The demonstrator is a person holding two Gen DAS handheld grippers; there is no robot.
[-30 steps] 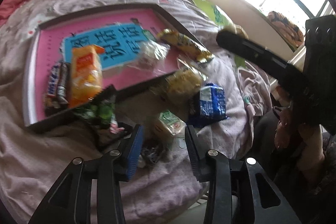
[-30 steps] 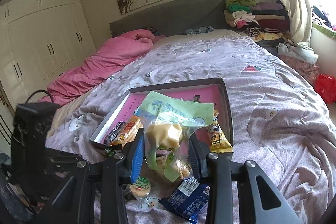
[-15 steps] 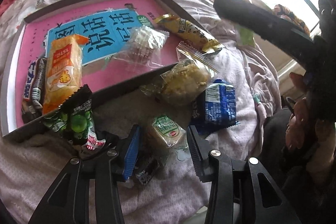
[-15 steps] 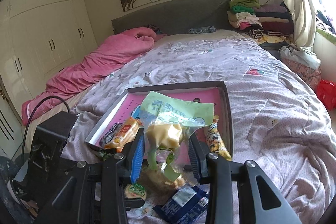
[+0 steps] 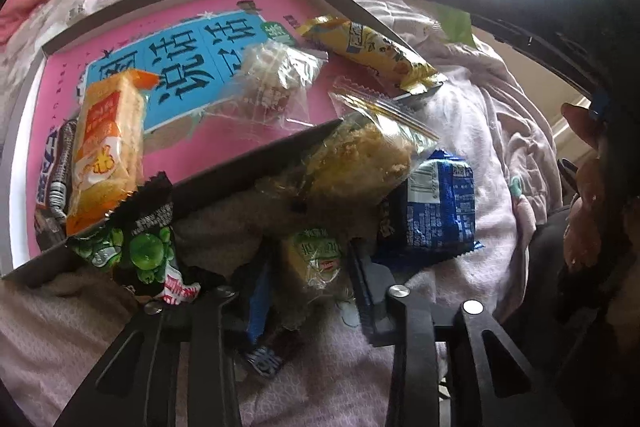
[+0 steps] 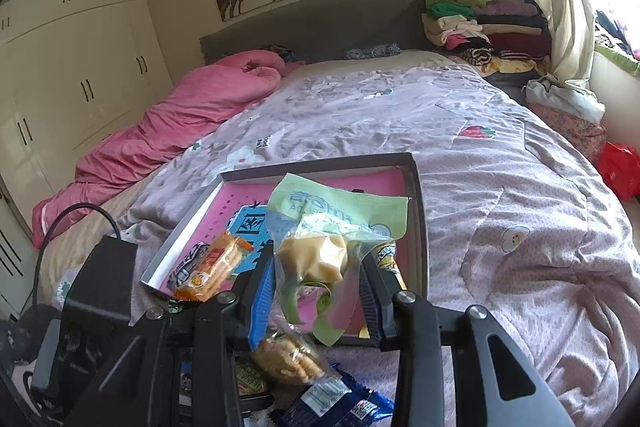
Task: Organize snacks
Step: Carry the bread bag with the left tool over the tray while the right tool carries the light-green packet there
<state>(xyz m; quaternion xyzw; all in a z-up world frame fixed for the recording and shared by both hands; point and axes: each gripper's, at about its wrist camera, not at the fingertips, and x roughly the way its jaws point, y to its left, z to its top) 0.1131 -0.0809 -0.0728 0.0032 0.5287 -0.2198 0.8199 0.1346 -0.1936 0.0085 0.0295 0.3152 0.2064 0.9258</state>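
Black plastic left gripper [image 5: 310, 263]: tilted steeply down over the bedspread [image 5: 480, 131], just in front of the box's near wall; its jaws are closing around a small green-labelled cake packet [image 5: 316, 259], one finger on each side, and whether the pads already press it I cannot tell.
Right gripper [image 6: 316, 291]: angled gently down toward the box, fingers pinching a clear bag with a green top [image 6: 320, 227] that holds a pale yellow pastry; the bag hangs above the box's near edge.
Right gripper seen from the left camera: a black bar crossing the upper right, with a hand [image 5: 584, 211] below it at the right edge.
Box [image 5: 256, 163]: one, shallow, dark-walled, pink printed floor with a blue panel, lying on the bed.
Snacks inside the box, counted: four, namely an orange packet [image 5: 106, 143], a striped bar [image 5: 54, 171] at its left, a clear packet of pale puffed pieces [image 5: 276, 87], and a yellow packet [image 5: 372, 51] poking over the far right wall.
Snacks outside the box, counted: a clear bag of crumbly biscuit [image 5: 360, 159] leaning on the near wall, a blue packet [image 5: 436, 207] beside it, a green-and-black packet [image 5: 140, 247] at the near left corner, and a small dark wrapper [image 5: 264, 363] under the left gripper.
Pink quilt [image 6: 172, 131]: one, bunched along the bed's left side.
Folded clothes [image 6: 480, 23]: one stack by the headboard.
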